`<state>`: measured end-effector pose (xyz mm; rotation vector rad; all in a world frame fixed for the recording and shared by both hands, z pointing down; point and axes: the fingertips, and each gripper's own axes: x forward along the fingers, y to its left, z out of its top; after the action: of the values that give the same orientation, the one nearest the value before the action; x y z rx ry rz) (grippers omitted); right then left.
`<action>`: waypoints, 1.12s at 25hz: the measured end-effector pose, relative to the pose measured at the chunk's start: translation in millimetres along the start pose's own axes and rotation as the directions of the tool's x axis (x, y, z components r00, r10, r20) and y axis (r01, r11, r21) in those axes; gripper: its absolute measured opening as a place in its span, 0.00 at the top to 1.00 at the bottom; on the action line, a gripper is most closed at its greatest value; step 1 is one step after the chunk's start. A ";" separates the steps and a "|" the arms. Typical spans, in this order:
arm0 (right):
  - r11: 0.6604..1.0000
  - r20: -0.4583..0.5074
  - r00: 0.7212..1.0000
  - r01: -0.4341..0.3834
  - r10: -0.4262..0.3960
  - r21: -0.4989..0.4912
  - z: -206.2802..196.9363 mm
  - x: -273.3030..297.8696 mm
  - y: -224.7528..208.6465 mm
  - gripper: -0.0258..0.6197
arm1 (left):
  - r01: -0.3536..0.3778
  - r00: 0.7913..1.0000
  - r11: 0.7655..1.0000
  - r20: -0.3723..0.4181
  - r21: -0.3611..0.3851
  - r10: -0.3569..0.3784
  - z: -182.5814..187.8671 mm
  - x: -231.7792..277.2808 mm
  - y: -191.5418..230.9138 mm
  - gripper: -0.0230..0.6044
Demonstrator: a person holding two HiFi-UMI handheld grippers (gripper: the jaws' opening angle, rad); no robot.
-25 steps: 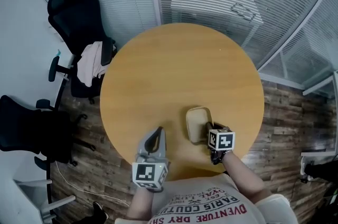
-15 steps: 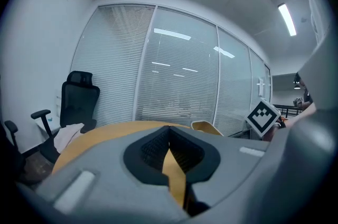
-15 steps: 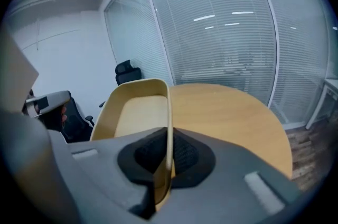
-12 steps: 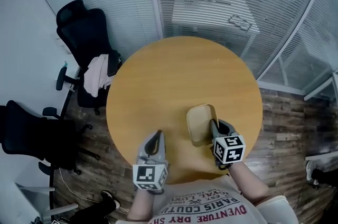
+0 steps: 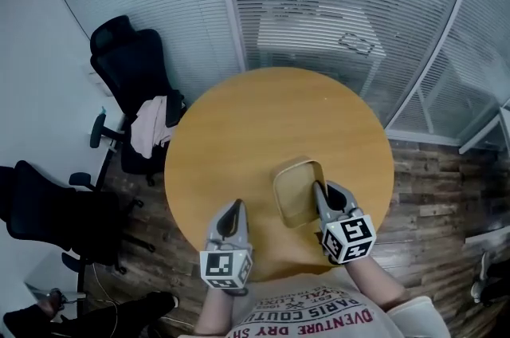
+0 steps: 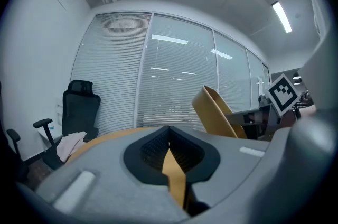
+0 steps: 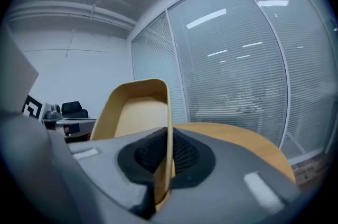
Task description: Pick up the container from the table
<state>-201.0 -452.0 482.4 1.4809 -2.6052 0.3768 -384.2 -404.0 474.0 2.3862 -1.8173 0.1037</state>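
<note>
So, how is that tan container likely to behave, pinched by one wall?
Probably light: the right hand-held gripper carries the container by one thin wall alone. Likely fairly stiff, since that wall shows no bending. It hangs tilted, so it may pivot in the grip.

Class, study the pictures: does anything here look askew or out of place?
The container is askew: the right gripper has its jaws shut on one wall, so it hangs tipped on its side over the table. Nothing looks spilled.

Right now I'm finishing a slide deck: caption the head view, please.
Right tongs grip a tan container by its wall above a round wooden table; left tongs shut, empty.
</note>
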 end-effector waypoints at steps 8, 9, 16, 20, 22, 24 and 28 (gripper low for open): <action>0.997 0.060 0.998 -0.019 0.023 -0.071 13.7 -18.2 12.5 0.95 | 0.004 1.000 1.000 0.012 0.005 -0.004 3.7 -5.7 -8.2 0.95; 0.997 0.058 0.998 -0.022 0.027 -0.073 13.4 -19.3 13.7 0.95 | 0.004 1.000 1.000 0.016 0.005 -0.004 4.7 -7.0 -8.8 0.95; 0.995 0.047 0.998 -0.031 0.036 -0.095 12.7 -18.3 20.8 0.95 | -0.006 1.000 1.000 0.025 -0.004 0.006 6.9 -10.6 -5.5 0.95; 0.997 0.027 0.999 -0.015 0.017 -0.079 6.8 -20.4 17.0 0.95 | -0.010 1.000 1.000 0.011 0.008 0.010 3.8 -12.8 -7.3 0.95; 0.998 0.025 1.000 -0.010 0.012 -0.068 7.4 -18.9 15.3 0.95 | -0.017 1.000 1.000 0.007 0.017 0.016 4.6 -12.9 -5.3 0.95; 0.998 0.029 1.000 -0.010 0.012 -0.068 10.0 -17.5 15.2 0.95 | -0.020 1.000 1.000 0.004 0.023 0.020 6.7 -12.5 -4.0 0.95; 0.997 0.044 0.999 -0.009 0.013 -0.080 12.2 -19.3 17.0 0.95 | -0.014 1.000 0.999 0.004 0.034 0.014 8.9 -12.9 -7.5 0.95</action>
<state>-205.5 -431.0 463.7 1.4661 -2.6302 0.2406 -380.8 -391.1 462.9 2.3980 -1.8492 0.1322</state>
